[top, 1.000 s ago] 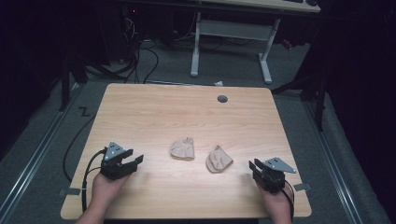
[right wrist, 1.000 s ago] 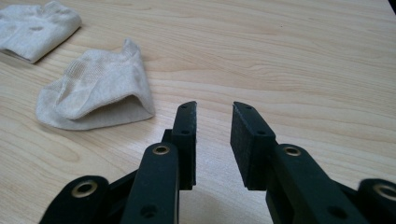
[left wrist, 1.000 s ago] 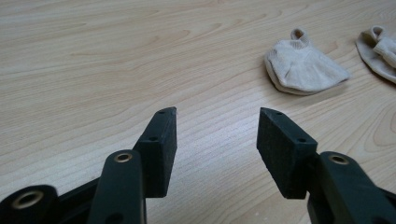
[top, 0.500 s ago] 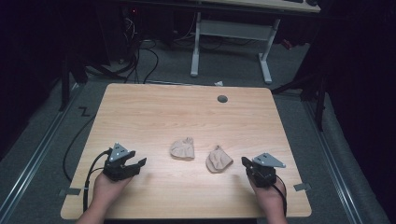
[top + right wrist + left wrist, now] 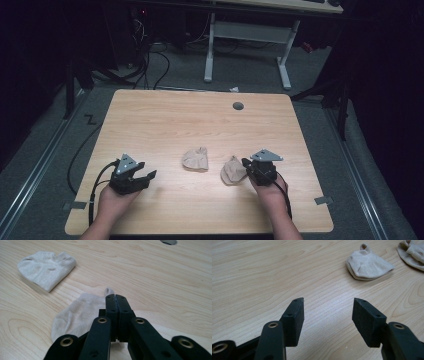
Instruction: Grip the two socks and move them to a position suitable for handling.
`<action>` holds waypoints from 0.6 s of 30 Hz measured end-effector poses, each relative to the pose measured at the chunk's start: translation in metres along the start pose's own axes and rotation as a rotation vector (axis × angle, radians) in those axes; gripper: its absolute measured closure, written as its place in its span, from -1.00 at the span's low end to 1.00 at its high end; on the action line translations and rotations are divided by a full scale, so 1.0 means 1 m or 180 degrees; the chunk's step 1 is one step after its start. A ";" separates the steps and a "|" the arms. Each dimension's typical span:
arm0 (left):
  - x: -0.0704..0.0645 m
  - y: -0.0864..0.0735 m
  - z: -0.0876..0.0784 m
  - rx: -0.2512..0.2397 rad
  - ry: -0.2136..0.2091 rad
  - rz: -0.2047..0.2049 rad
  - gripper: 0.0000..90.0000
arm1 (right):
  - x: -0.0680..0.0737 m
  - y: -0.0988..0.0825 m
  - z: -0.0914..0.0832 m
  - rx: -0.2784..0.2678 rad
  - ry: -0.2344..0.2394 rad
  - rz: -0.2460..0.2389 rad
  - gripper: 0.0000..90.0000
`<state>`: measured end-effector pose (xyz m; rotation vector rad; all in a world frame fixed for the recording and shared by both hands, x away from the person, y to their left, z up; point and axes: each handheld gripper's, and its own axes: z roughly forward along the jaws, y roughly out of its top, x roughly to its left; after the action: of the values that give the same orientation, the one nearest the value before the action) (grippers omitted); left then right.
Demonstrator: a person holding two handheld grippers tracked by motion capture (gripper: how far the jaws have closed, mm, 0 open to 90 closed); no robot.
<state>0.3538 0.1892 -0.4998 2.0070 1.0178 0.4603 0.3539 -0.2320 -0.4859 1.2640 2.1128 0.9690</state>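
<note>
Left tongs [image 5: 148,176]: held in the person's left hand [image 5: 114,201] at the near left of the counter [image 5: 165,115], released, the two black pads standing wide apart over bare wood with nothing between them; seen likewise in the left gripper view [image 5: 327,315]; the jaws have just been opening to this width. Right tongs [image 5: 245,163]: held in the person's right hand [image 5: 272,192] at the near right, clenched, pads pressed flat together with no cloth visibly caught between them, as the right gripper view [image 5: 115,298] shows; the jaws have just been closing. Item one, the near sock [image 5: 233,170], beige, crumpled: lies flat on the counter directly at the tip of the right tongs, which sit over its edge; in the right gripper view this sock [image 5: 77,315] spreads to the left of and beneath the shut pads, a small tab of its cloth showing just beyond their tip; whether the pads touch the fabric cannot be told. Item two, the far sock [image 5: 195,159], beige, folded: lies between the two tongs, near the first sock but apart from it, ahead and to the right of the left tongs [image 5: 368,263], ahead and to the left of the right tongs [image 5: 47,268]. Beyond both socks: a round cable hole [image 5: 238,106] in the counter, well apart, toward the far edge. Past the counter: a grey floor [image 5: 50,135] with a white desk frame [image 5: 247,35].
</note>
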 end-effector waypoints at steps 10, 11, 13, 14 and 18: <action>0.000 0.000 -0.001 0.0009 -0.0019 -0.0003 -0.04 | 0.003 -0.003 0.021 0.0247 0.0036 -0.0058 0.98; 0.000 0.000 0.000 0.0011 -0.0019 -0.0010 -0.04 | 0.004 -0.005 0.022 0.0283 0.0027 -0.0060 0.98; 0.000 -0.001 0.000 0.0020 -0.0029 -0.0018 -0.04 | 0.005 -0.008 0.024 0.0321 0.0019 -0.0073 0.98; -0.001 -0.001 0.001 0.0020 -0.0037 -0.0002 -0.04 | 0.006 -0.011 0.026 0.0367 0.0044 -0.0097 0.98; -0.002 0.000 0.001 0.0029 -0.0050 0.0014 -0.04 | 0.009 -0.016 0.028 0.0438 0.0074 -0.0141 0.98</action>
<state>0.3528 0.1869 -0.5004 2.0182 1.0078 0.4423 0.3607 -0.2201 -0.5165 1.2710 2.2488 0.8355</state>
